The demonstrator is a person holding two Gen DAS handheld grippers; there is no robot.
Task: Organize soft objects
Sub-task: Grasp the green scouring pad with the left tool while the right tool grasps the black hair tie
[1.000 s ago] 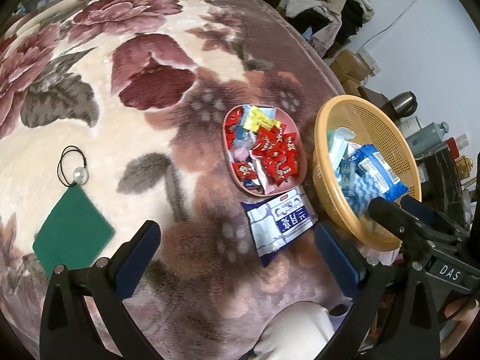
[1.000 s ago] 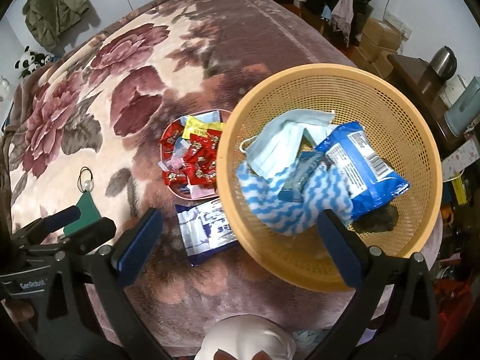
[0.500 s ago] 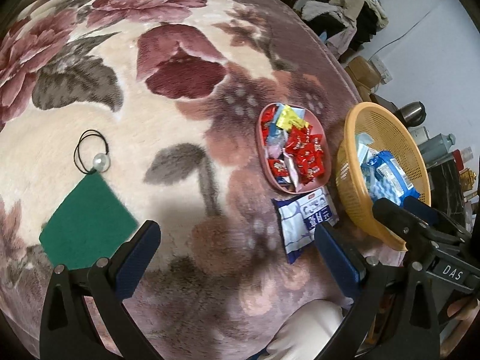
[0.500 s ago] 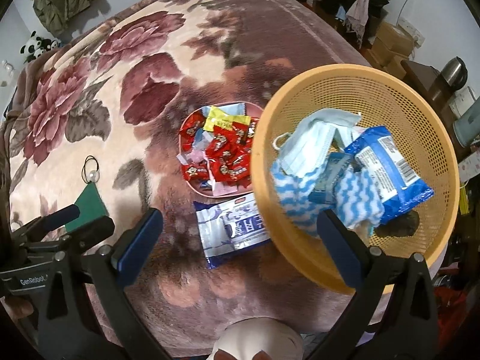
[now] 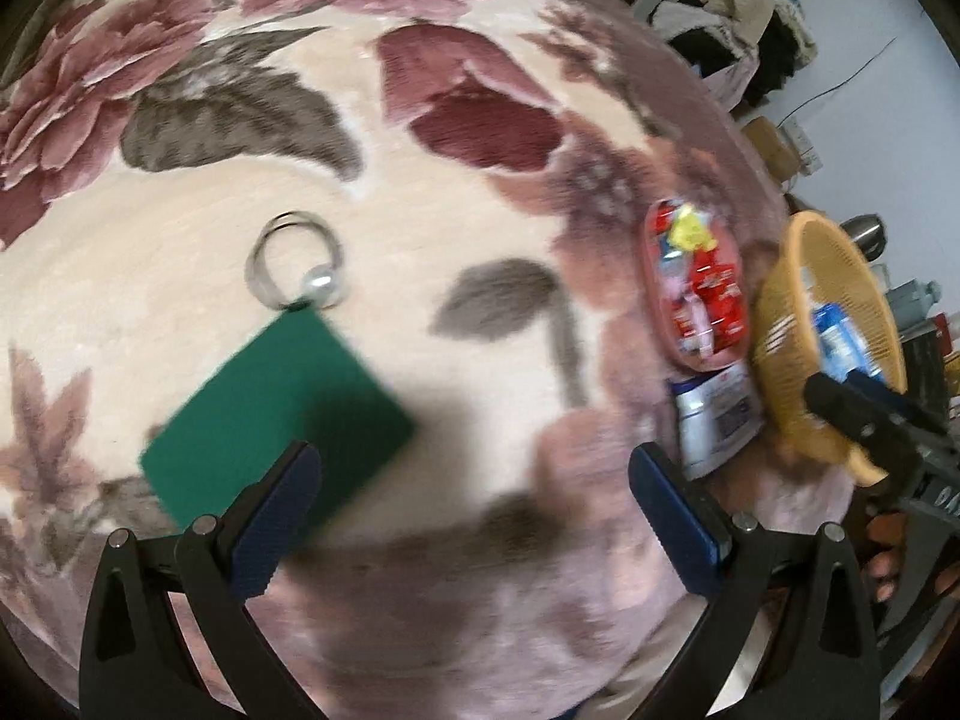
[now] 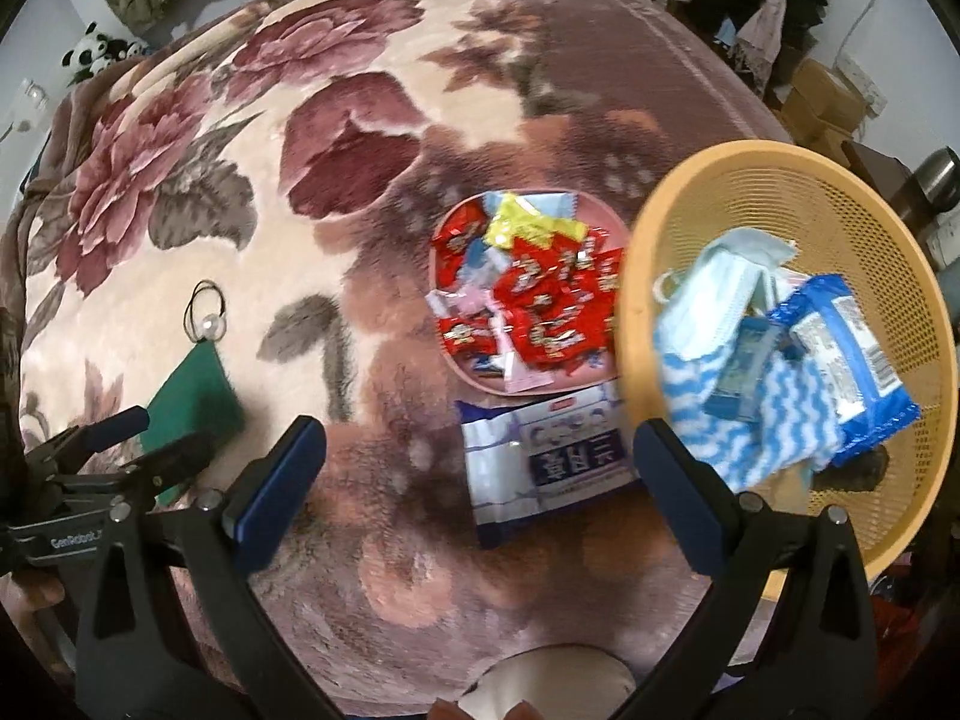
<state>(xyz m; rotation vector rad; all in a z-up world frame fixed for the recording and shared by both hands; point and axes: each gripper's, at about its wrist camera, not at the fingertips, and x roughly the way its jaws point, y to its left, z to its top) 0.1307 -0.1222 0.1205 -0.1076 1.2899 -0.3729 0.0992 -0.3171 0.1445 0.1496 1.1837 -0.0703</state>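
Observation:
A flat green cloth (image 5: 276,414) lies on the flowered blanket, just ahead of my open left gripper (image 5: 474,516), nearest its left finger. A black hair tie with a pearl (image 5: 300,267) lies just beyond the cloth. My right gripper (image 6: 480,498) is open and empty above a blue-and-white packet (image 6: 540,456). To its right, the orange mesh basket (image 6: 840,192) holds a face mask (image 6: 726,276), a blue-striped cloth (image 6: 774,414) and a blue packet (image 6: 852,354). The green cloth (image 6: 192,402) and the left gripper (image 6: 120,450) show at the right wrist view's left side.
A pink dish (image 6: 474,381) of red and yellow wrapped sweets sits between the blanket's middle and the basket. The basket (image 5: 792,324) stands at the bed's right edge. Clothes, boxes and a kettle (image 6: 936,180) crowd the room beyond. Plush pandas (image 6: 96,51) sit far left.
My left gripper has swung left and closer to the blanket, so the green cloth and hair tie now lie near its fingers. The right gripper has drifted left, from over the basket toward the blue-and-white packet.

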